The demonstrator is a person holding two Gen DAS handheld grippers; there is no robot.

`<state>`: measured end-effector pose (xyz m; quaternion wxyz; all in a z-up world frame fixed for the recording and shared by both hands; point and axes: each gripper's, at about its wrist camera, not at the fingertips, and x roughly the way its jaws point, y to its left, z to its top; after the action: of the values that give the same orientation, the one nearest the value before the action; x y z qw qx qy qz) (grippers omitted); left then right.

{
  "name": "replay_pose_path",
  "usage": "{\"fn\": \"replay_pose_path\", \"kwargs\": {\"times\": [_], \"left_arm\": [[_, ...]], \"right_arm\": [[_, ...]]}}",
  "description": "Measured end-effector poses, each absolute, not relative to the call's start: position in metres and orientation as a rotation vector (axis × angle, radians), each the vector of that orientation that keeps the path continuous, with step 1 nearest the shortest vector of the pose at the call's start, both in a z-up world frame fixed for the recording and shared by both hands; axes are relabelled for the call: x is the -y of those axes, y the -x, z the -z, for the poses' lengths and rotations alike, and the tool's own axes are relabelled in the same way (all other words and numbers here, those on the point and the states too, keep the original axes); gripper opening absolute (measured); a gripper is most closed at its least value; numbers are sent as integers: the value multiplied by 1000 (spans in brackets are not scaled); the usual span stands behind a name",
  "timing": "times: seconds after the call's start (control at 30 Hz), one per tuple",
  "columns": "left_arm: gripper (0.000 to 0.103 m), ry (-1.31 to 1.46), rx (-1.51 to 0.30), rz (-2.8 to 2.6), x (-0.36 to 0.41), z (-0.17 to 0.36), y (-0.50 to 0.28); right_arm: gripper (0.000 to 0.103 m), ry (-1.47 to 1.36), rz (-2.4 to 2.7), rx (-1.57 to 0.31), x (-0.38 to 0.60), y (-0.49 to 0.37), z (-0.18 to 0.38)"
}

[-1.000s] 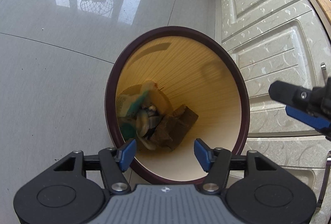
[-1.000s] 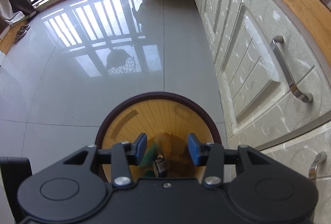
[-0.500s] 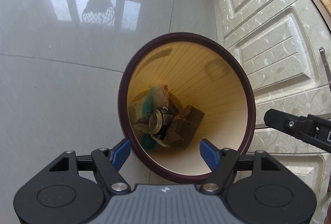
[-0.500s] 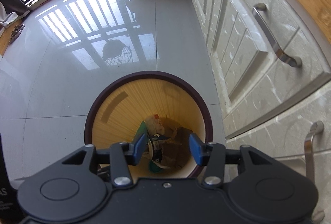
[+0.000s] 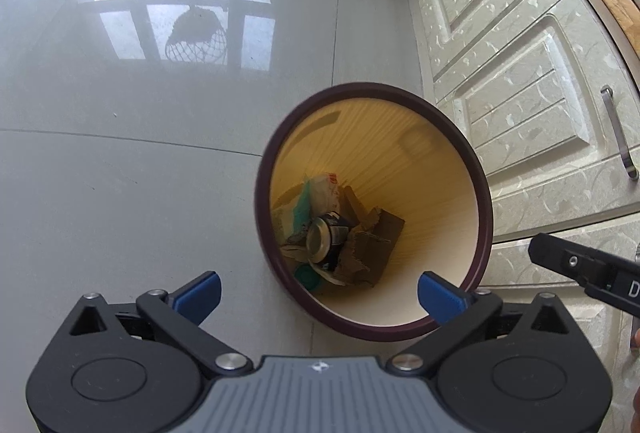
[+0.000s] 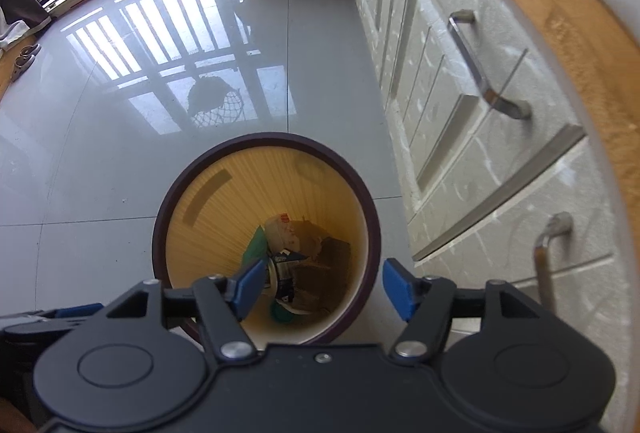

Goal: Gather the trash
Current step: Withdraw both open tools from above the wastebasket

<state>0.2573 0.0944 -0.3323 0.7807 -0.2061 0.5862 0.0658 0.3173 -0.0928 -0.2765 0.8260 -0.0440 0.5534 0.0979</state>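
Left wrist view: left gripper (image 5: 318,291) had its blue-padded fingers (image 5: 199,291) spread wide, nothing between them. Round waste bin with dark maroon rim and ribbed yellow inside (image 5: 478,193) stood on the glossy grey tile floor (image 5: 120,193), ahead of the fingers and shifted toward the right finger, whose tip overlapped the near rim. Trash lay at the bin bottom: crushed metal drink can (image 5: 322,239) end-on, torn brown cardboard pieces (image 5: 370,245) just right of it and touching, crumpled white-and-green plastic wrappers (image 5: 308,199) behind and left of it, small green round lid (image 5: 309,277) on the near side. Cream embossed cabinet doors (image 5: 520,73) ran along the right, past the right finger. Black tip of the right gripper (image 5: 576,265) poked in from the right edge, beside the bin; couldn't tell its finger state from here.

Right wrist view: right gripper (image 6: 322,287) fingers (image 6: 250,285) spread apart, empty. Same bin (image 6: 160,233) directly ahead, its opening framed between the two fingers; left finger tip overlapped the can (image 6: 285,273) in the picture, well above it, not touching. Wrappers (image 6: 276,229) and cardboard (image 6: 334,251) beyond the fingertips, green lid (image 6: 280,313) nearest. Cabinet doors (image 6: 460,153) with metal bar handle (image 6: 476,69) to the right of the right finger. Floor (image 6: 100,153) ahead and left, reflecting a window railing.
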Motion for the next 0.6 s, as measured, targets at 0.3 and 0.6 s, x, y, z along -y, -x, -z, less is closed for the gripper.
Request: {"fn": "replay_pose_path", "kwargs": {"times": [0.3,0.6], "left_arm": [[103,404,-1234,-149,-103,305,-241],[103,307,-1181,-165,-116,270,-223]], "right_arm": [[76,84,-184,-1146,101,-302,259],[89,93,-163,-1113,105,-283,242]]}}
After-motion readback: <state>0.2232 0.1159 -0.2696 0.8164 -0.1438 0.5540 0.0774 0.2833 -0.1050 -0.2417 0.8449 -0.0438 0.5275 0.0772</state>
